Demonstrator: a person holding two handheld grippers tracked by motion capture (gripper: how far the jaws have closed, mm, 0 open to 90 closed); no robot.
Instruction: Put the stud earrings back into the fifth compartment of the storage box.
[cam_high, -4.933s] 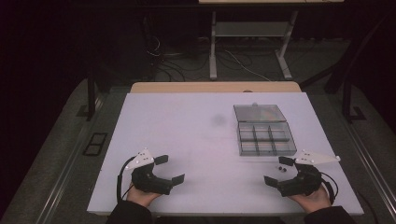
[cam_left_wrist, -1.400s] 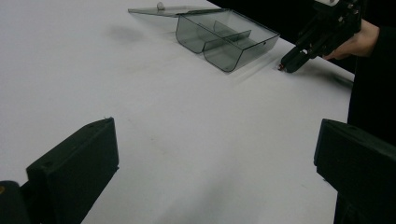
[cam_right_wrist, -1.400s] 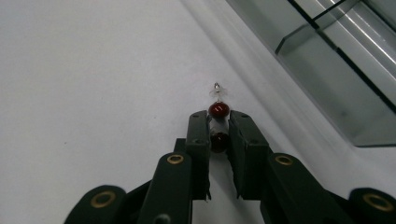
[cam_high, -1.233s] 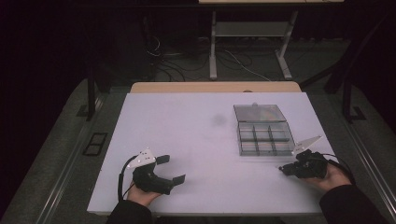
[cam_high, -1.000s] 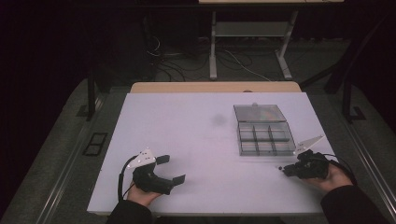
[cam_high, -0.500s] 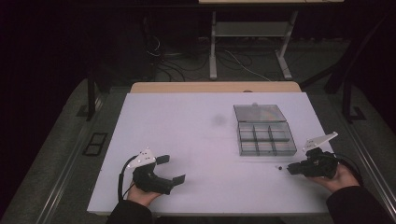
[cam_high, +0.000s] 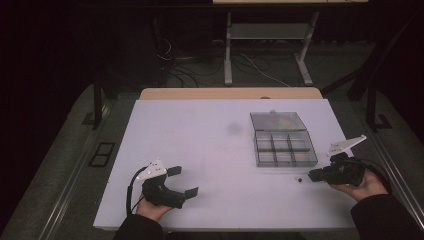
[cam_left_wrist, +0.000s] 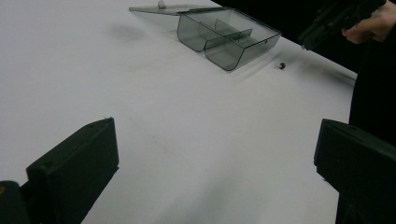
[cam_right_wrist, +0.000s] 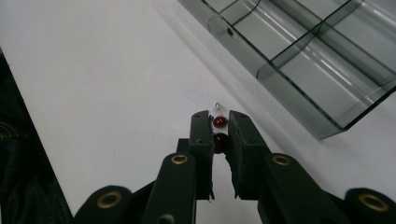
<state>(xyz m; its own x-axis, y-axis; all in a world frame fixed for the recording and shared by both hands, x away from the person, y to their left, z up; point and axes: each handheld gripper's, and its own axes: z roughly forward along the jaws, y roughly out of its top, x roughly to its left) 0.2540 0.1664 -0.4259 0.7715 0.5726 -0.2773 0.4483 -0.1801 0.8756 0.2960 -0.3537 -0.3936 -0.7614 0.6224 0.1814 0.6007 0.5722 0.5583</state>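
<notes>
Now | R fingers (cam_right_wrist: 219, 122) narrow, red bead (cam_right_wrist: 219, 122) between tips | L fingers (cam_high: 183, 181) wide

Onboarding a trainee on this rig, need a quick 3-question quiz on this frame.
1. True or false: the box is shut.
2. Where is the bead?
A. in a box compartment
B. on the table, between the box and the right tongs
C. on the floor
3. Which tongs stand wide open?

Key:
1. False. The lid lies folded back flat.
2. B
3. The left tongs.
</notes>
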